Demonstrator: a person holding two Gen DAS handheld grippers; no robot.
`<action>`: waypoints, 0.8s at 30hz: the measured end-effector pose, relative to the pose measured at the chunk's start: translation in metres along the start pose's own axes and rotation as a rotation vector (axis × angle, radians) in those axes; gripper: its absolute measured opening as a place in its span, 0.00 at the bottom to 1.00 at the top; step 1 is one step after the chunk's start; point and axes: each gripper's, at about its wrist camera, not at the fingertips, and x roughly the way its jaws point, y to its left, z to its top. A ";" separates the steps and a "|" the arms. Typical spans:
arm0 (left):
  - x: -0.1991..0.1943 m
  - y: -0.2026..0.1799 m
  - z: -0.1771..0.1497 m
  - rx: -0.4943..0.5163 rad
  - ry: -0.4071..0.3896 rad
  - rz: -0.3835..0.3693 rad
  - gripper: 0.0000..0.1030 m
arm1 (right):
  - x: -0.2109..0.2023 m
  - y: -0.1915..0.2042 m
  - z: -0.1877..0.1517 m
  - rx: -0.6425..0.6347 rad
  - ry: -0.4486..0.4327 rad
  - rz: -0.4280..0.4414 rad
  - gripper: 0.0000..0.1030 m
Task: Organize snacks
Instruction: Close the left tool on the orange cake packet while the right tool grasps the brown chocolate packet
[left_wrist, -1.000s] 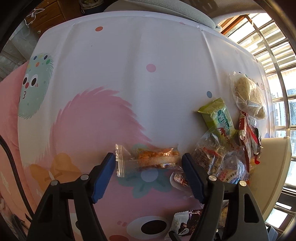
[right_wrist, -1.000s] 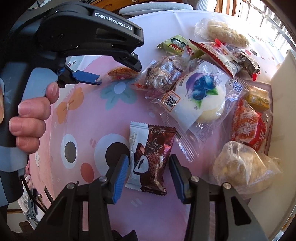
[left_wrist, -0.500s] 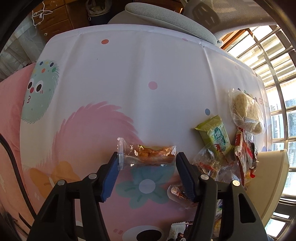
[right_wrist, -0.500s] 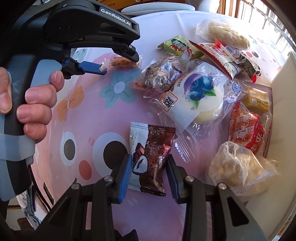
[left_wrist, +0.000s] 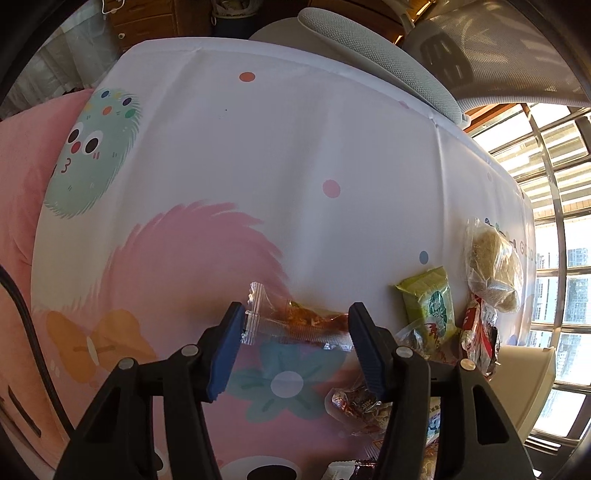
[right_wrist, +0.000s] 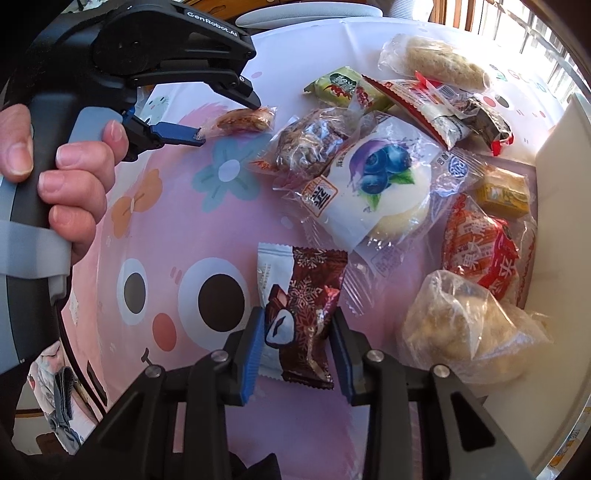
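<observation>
My left gripper is shut on a clear-wrapped orange snack and holds it lifted above the tablecloth; it also shows in the right wrist view between the left gripper's fingers. My right gripper is shut on a brown chocolate wrapper that lies on the pink cloth. A pile of snacks lies to the right: a blueberry cake pack, a nut pack, a green pack, a red pack.
A cream tray stands at the right edge, with a yellow box and a bagged bun against it. A long bun pack lies at the back. A grey chair stands behind the table.
The left gripper closed on the orange snack and lifted it up and away from the pile. The right gripper's jaws narrowed onto the chocolate wrapper.
</observation>
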 end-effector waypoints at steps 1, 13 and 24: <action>0.001 -0.001 -0.001 -0.002 -0.003 0.002 0.49 | -0.001 -0.002 0.000 0.003 0.000 -0.004 0.33; -0.001 0.015 0.002 -0.084 -0.010 -0.033 0.03 | -0.011 -0.022 -0.005 0.055 0.002 -0.029 0.32; -0.010 0.034 -0.012 -0.095 0.029 -0.111 0.01 | -0.023 -0.027 -0.022 0.092 -0.020 -0.058 0.32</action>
